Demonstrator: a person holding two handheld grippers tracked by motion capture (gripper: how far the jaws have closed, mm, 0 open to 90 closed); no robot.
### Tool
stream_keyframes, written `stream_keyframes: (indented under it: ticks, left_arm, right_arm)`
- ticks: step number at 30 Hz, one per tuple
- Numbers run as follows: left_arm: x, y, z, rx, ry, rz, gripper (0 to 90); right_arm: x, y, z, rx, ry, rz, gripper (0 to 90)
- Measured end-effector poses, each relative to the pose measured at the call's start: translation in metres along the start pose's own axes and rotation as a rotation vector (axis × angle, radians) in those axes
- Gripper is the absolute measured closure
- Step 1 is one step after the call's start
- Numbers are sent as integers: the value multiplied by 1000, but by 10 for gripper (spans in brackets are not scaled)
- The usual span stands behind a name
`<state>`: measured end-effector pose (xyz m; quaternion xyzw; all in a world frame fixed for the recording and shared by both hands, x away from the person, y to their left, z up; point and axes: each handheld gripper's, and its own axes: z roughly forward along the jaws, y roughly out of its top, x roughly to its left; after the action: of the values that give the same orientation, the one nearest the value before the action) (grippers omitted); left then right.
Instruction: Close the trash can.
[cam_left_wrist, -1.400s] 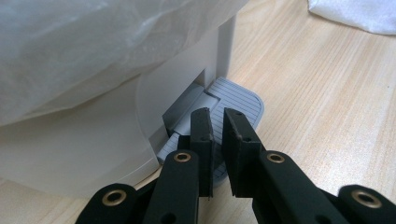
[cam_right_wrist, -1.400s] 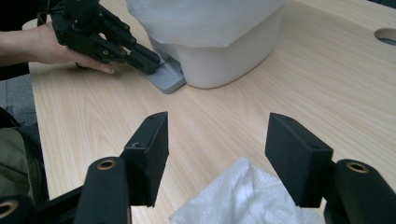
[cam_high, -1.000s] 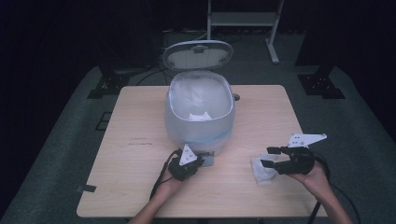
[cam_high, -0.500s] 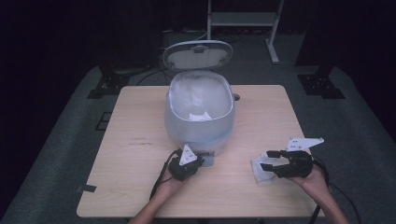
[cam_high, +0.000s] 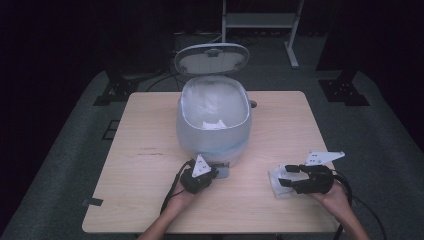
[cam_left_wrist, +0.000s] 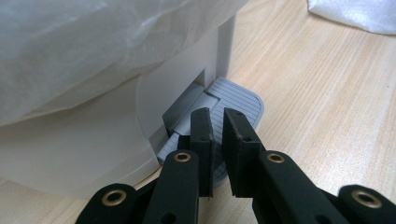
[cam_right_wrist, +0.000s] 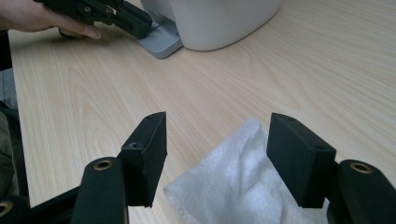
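My left tongs (cam_left_wrist: 217, 140), pressed together, rest on the grey pedal (cam_left_wrist: 236, 100) at the foot of the bin (cam_high: 214, 125), whose lid (cam_high: 212, 58) stands up; if they slide off the ribbed pedal, the lid could drop. My right tongs (cam_right_wrist: 217, 154) are spread over the tissue (cam_right_wrist: 243, 186) on the desk (cam_high: 150, 135), not yet pinching it, and a shallow bite may only tear it.

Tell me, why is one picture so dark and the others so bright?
High view: the floor around the table falls into near black. Left gripper view: the bin's plastic liner washes out pale and soft. Right gripper view: the tissue is evenly lit, slightly blurred.
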<state>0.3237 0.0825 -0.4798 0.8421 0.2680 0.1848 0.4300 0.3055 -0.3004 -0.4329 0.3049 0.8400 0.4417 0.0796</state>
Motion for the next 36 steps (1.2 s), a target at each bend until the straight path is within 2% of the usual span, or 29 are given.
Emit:
stream_keyframes:
  ticks: [14, 20, 26, 30, 36]
  left_arm:
    - [0, 0, 0, 0, 0, 1, 825]
    - [0, 0, 0, 1, 1, 2, 825]
    - [0, 0, 0, 1, 0, 1, 824]
    - [0, 0, 0, 1, 0, 1, 824]
    - [0, 0, 0, 1, 1, 1, 824]
  right_arm:
    - [2, -18, 12, 66, -21, -8, 372]
    - [-1, -25, 16, 81, -28, 1, 403]
    - [-3, -29, 24, 123, -32, 2, 421]
    - [-3, -30, 27, 137, -28, -1, 461]
    - [-3, -31, 28, 139, -54, -9, 549]
